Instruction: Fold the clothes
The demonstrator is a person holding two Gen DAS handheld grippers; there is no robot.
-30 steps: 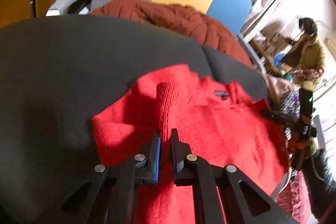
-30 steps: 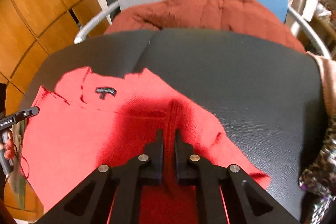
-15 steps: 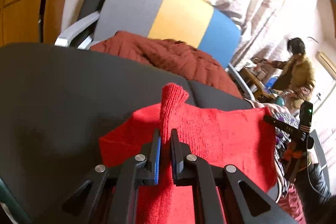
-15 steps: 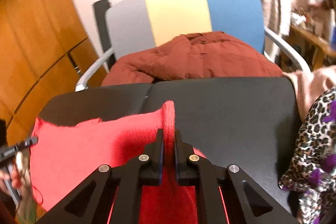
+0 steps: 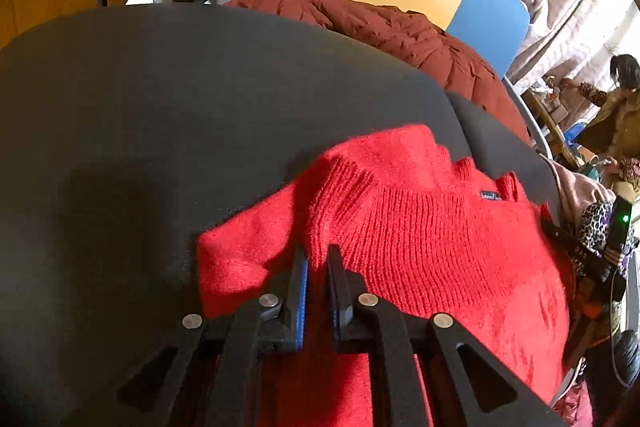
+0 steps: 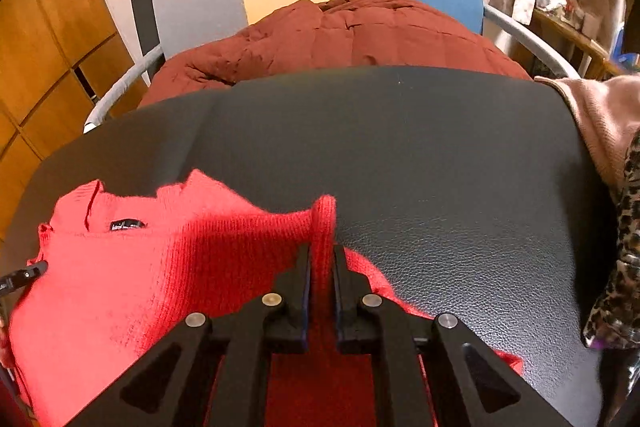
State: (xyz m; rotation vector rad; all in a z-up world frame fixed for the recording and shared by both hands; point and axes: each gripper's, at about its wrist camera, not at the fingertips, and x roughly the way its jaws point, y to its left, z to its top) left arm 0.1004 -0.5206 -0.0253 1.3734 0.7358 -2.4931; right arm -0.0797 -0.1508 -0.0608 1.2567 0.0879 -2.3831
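A black table (image 5: 168, 131) bears a red sweater (image 5: 432, 247) near its front edge. The right gripper (image 6: 321, 269) pinches a raised fold of knit. The left gripper (image 5: 316, 267), whose jaws have just been opening, seems to keep knit between them.

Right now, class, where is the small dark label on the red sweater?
In the right wrist view the dark label sits at the sweater's neckline, far left, on the black surface.
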